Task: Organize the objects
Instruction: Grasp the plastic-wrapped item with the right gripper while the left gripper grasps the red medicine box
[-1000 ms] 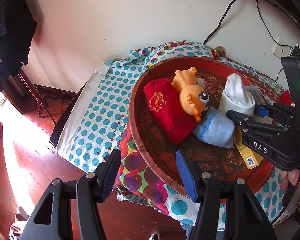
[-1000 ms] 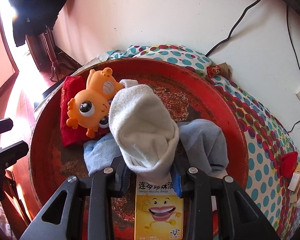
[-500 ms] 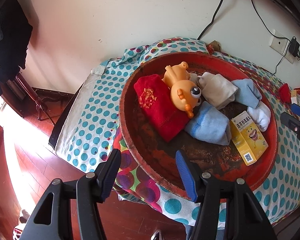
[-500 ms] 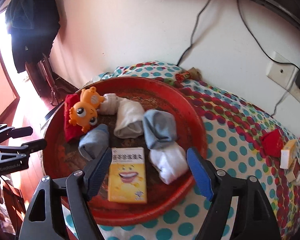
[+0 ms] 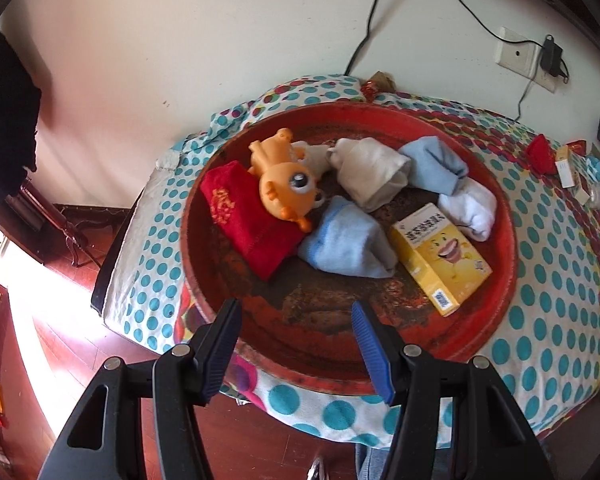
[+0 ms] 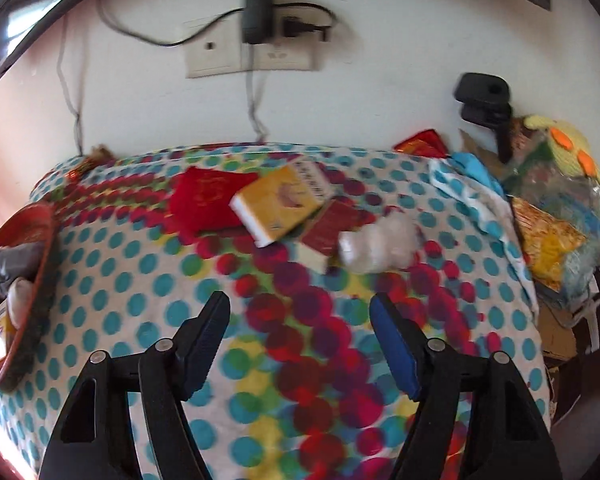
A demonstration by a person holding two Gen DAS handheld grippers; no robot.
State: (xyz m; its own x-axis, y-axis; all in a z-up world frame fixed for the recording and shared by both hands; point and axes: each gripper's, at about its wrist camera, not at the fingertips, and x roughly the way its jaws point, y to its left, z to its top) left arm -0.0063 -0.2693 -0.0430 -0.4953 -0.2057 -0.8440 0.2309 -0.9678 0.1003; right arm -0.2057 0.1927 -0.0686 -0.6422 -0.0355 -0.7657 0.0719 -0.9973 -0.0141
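Note:
A round red tray (image 5: 496, 308) on the dotted cloth holds an orange toy (image 5: 284, 188), a red cloth (image 5: 244, 220), a beige sock (image 5: 372, 172), blue socks (image 5: 344, 244), a white sock (image 5: 470, 208) and a yellow box (image 5: 440, 256). My left gripper (image 5: 296, 328) is open and empty above the tray's near rim. My right gripper (image 6: 300, 320) is open and empty over the dotted cloth (image 6: 180, 280). Beyond it lie a red pouch (image 6: 208, 196), a yellow box (image 6: 280, 204), a red box (image 6: 328, 232) and a clear wrapped bundle (image 6: 380, 244). The tray's rim (image 6: 40, 240) shows at the left edge.
The wall has a socket (image 6: 252, 56) with a black charger (image 6: 256, 12) and cables. A pile of bags and a knitted item (image 6: 556, 208) sits at the right edge of the table. Wooden floor (image 5: 80, 340) lies below the table's left edge.
My right gripper let go of the beige sock in the tray, opened, and swung right to face the boxes and pouch. My left gripper stayed open near the tray's rim.

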